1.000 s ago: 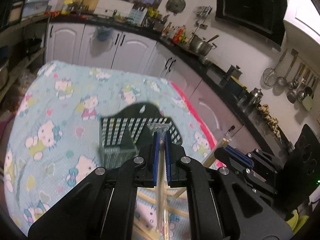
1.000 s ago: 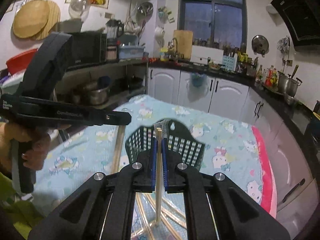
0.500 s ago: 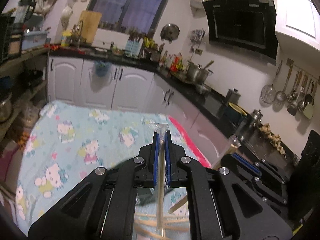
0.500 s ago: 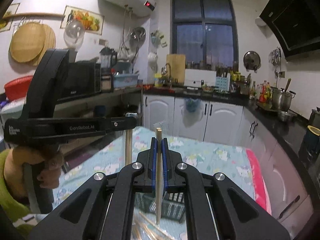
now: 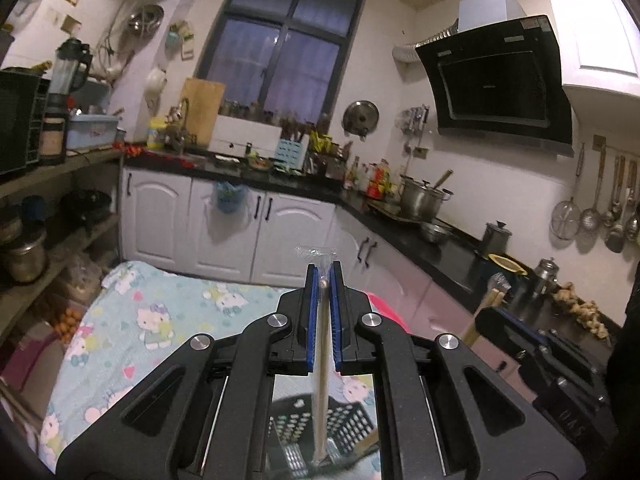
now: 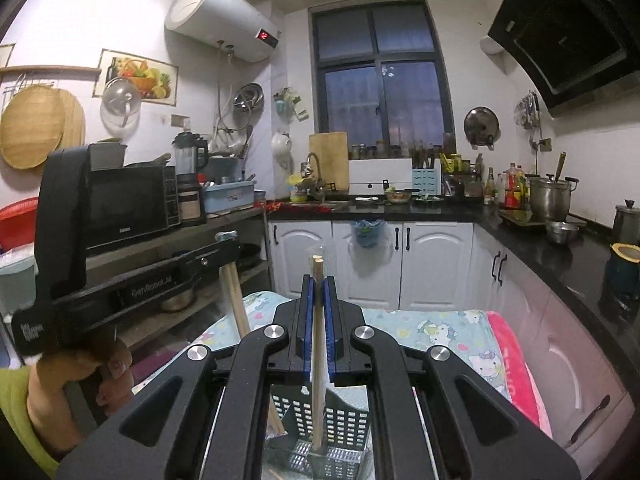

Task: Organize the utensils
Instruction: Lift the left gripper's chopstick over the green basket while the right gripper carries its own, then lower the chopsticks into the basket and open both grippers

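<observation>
The left hand-held gripper is clamped narrow on a plastic-wrapped pair of pale wooden chopsticks, held near upright, its lower end reaching down into the dark perforated plastic utensil basket seen between the arms. The right hand-held gripper is likewise closed tight on a second wrapped pair of wooden chopsticks, upright, its lower tip inside the same basket, near the middle of the grid floor. The basket stands on the surface covered with a light-blue cartoon-cat cloth; the cloth's pink border marks the right edge, just beside the white lower cabinets. Open cloth lies beyond the basket toward the far end. In the right view the left tool and the person's hand sit close on the left.

Compared with a second ago, both cameras are pitched higher: the basket has dropped to the bottom of each view.
</observation>
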Motion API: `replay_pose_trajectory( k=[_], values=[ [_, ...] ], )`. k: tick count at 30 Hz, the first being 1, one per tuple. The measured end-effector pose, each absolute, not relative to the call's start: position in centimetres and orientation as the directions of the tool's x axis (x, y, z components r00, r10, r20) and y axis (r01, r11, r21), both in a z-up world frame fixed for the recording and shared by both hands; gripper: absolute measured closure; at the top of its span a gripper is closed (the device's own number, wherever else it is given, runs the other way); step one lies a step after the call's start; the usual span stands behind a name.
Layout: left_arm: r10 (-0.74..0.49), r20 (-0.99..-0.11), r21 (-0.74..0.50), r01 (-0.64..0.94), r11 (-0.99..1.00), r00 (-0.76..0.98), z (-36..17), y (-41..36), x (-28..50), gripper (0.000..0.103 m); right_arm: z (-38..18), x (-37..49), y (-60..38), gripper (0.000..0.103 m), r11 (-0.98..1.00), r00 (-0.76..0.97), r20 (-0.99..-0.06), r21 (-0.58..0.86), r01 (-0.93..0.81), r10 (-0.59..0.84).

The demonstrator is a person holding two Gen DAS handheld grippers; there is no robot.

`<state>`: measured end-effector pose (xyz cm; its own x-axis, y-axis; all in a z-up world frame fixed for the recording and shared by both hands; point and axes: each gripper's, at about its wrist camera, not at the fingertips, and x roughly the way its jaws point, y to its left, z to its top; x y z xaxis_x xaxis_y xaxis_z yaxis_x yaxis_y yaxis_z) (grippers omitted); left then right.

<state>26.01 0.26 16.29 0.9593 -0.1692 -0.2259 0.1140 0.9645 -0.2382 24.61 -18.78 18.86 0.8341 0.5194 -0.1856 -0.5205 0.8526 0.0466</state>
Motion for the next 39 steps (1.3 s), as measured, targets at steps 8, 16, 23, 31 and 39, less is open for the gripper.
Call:
replay_pose_trajectory(
  k=[8, 16, 23, 31, 39],
  values=[
    [-0.147, -0.225, -0.266, 0.084, 0.960, 0.963, 13.1, 1.2, 27.7, 0.100, 16.4, 26.6, -18.5, 0.097, 0.876, 0.854, -0.201, 0.057, -0.478, 0.479],
    [-0.186, -0.265, -0.312, 0.098, 0.945, 0.946, 10.3, 1.7, 28.6, 0.096, 13.7, 28.2, -18.3, 0.096, 0.899, 0.861, -0.268, 0.063, -0.433, 0.433],
    [-0.213, -0.277, -0.330, 0.115, 0.937, 0.937, 9.6, 2.0, 26.7, 0.058, 12.2, 27.9, -19.7, 0.064, 0.920, 0.872, -0.297, 0.078, -0.384, 0.389],
    [-0.183, -0.267, -0.347, 0.082, 0.934, 0.946, 10.0, 4.0, 22.4, 0.013, 12.1, 25.3, -21.6, 0.044, 0.928, 0.883, -0.289, 0.066, -0.368, 0.370],
    [-0.172, -0.331, -0.382, 0.035, 0.924, 0.928, 8.6, 5.7, 19.7, 0.011, 11.5, 22.0, -22.1, 0.030, 0.924, 0.879, -0.302, 0.020, -0.381, 0.369]
  ],
)
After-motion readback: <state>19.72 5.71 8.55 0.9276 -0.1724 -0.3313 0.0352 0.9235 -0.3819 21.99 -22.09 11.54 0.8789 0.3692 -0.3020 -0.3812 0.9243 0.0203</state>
